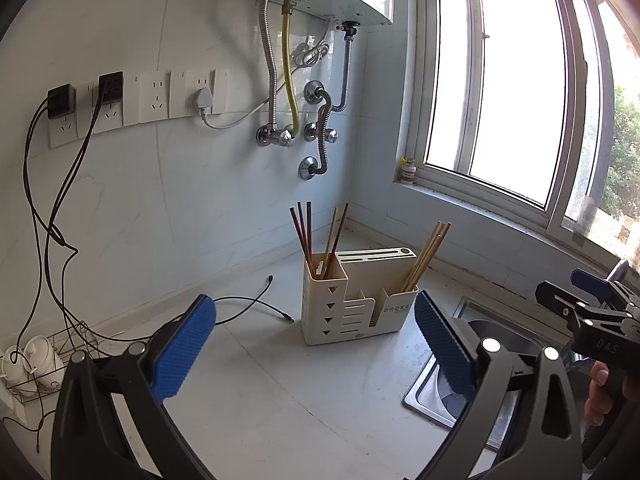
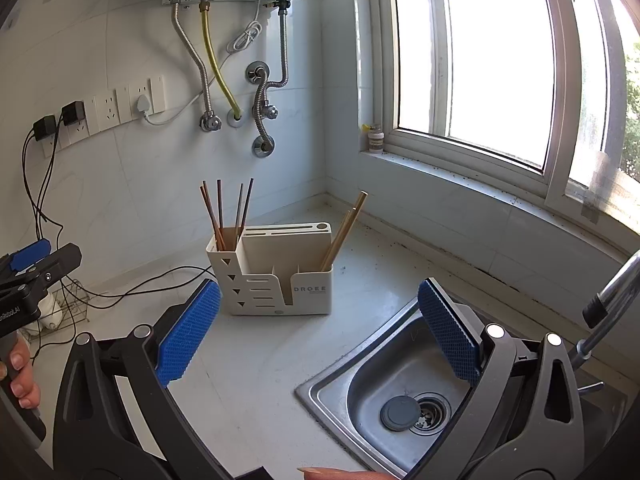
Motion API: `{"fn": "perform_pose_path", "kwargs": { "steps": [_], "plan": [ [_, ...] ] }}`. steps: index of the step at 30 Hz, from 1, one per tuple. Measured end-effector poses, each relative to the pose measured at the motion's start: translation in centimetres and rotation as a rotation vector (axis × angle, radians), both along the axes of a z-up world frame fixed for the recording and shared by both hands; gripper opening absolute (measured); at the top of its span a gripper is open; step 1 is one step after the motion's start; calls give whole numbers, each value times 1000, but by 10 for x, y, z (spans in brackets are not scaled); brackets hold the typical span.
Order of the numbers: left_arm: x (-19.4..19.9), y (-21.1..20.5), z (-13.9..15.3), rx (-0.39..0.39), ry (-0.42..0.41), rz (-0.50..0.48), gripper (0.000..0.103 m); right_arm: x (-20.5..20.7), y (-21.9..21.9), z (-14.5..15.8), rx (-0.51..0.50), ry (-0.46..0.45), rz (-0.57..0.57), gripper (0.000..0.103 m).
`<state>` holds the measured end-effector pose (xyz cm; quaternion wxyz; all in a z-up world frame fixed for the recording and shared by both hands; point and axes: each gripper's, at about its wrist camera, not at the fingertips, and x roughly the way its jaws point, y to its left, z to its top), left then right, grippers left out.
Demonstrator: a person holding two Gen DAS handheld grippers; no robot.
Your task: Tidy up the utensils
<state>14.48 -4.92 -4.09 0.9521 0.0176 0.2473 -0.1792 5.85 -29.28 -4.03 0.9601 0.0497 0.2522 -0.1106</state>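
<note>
A cream utensil holder (image 1: 352, 304) (image 2: 276, 276) stands on the white counter in the corner. Dark chopsticks (image 1: 306, 232) (image 2: 224, 212) lean in its tall left compartment, and light wooden chopsticks (image 1: 426, 256) (image 2: 344, 230) lean in its right compartment. My left gripper (image 1: 316, 344) is open with blue pads and nothing between them, held in front of the holder. My right gripper (image 2: 320, 332) is open and empty too, its left finger over the counter and its right finger over the sink. Each gripper shows at the edge of the other's view.
A steel sink (image 2: 360, 384) with a drain stopper (image 2: 400, 414) lies at the right, a tap (image 2: 612, 296) beside it. Black cables (image 1: 256, 304) trail over the counter from wall sockets (image 1: 108, 100). A wire rack with white cups (image 1: 36, 360) stands at far left.
</note>
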Motion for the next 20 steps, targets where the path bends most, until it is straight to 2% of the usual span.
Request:
{"fn": "perform_pose_path", "kwargs": {
  "steps": [20],
  "plan": [
    [2,-7,-1,-4,12,-16,98,1,-4,-6,8,7,3,95]
  ]
}}
